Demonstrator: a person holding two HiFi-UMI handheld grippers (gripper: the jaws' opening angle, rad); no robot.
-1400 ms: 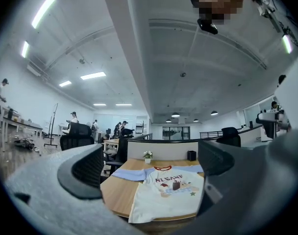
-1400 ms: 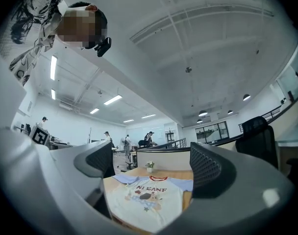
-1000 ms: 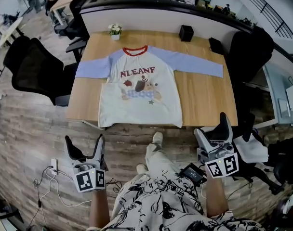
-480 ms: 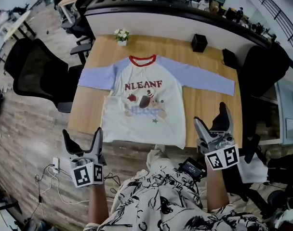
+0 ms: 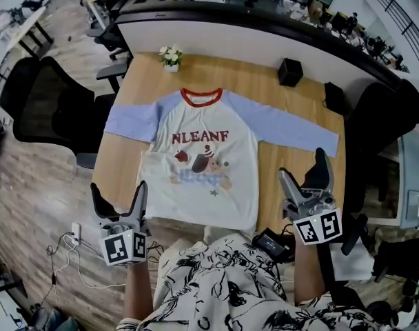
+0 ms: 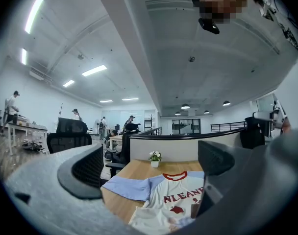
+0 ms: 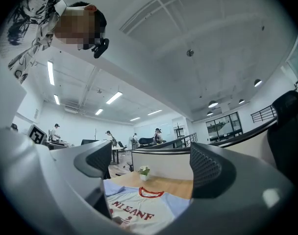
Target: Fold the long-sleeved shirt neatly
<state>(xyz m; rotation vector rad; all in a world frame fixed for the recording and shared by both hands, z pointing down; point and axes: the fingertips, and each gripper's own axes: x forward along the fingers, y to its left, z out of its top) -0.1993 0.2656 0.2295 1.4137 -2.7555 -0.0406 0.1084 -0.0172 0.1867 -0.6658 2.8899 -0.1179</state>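
Nothing folded yet: shirt (image 5: 202, 164) flat on the worktop (image 5: 295, 150) (sleeves spread); left gripper (image 5: 118, 193) at 7 o'clock, right gripper (image 5: 304, 172) at 5, fingers wide, empty.

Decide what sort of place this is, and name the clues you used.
Probably an open-plan office: a wooden desk backed by a low partition, a black office chair beside it, and strip lights overhead.

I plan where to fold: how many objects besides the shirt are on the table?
3: flower pot beyond the collar, black box at the far edge, dark object at the right edge; the shirt could hide others.
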